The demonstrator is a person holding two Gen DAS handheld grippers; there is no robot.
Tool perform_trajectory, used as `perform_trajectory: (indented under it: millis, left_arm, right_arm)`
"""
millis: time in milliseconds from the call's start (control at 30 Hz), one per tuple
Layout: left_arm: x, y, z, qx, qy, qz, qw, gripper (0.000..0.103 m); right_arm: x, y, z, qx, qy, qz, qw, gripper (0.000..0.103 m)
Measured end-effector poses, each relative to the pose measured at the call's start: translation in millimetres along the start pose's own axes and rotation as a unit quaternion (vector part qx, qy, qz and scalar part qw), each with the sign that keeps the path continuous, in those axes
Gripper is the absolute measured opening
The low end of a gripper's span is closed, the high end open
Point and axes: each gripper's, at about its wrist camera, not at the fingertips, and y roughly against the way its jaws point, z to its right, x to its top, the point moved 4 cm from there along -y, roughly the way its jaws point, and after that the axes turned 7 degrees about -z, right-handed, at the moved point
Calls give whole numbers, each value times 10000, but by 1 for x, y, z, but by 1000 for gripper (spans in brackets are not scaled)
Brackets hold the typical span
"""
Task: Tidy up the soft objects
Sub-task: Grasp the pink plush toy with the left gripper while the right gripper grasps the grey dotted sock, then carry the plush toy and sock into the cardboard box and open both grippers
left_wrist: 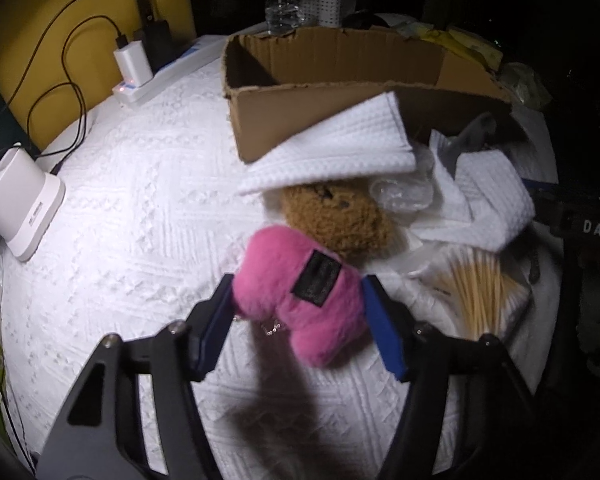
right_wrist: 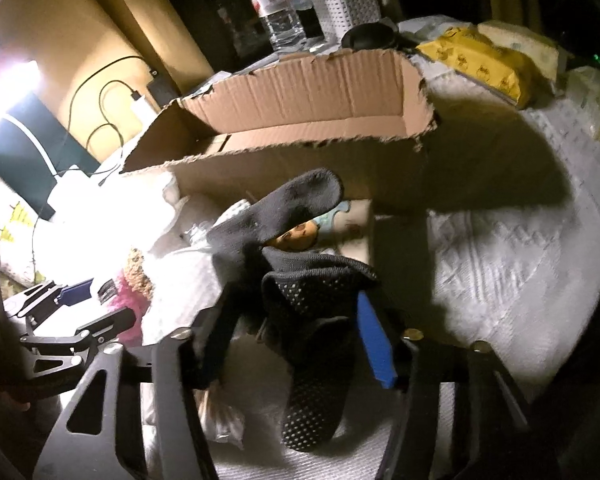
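Pink plush (left_wrist: 300, 296) pinched by left gripper (left_wrist: 298, 304), black sock (right_wrist: 312, 312) clamped by right gripper (right_wrist: 296, 320) — dangling sock judged liable to snag on cardboard box (right_wrist: 300, 120) rim.

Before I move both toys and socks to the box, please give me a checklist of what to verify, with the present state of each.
1. Left hand-held gripper holds the pink plush toy: ok.
2. Right hand-held gripper holds the black sock: ok, though one end dangles.
3. Cardboard box open on top: ok.
4. Box inside free: cannot tell, floor partly hidden.
5. Path from the left: not ok, white towel leans on the box front.
6. Brown plush toy left on the bed: not ok.
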Motion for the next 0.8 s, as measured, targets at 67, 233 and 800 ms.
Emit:
perform_trajectory:
  millis: [67,233,800]
  left_arm:
    - [-1,3,1,-4,-4,35,10000,62]
    - [-3,11,1,-38,-11,152,9999,61]
    - [7,44,4,-78,-58,590,9982,61]
  right_arm:
    - [-2,0,-2,-17,45,-2,10000,48]
    - [-5,3,-4,-140,111,83,9998,17]
    - [2,60,5,-232,-5,736,9970,13]
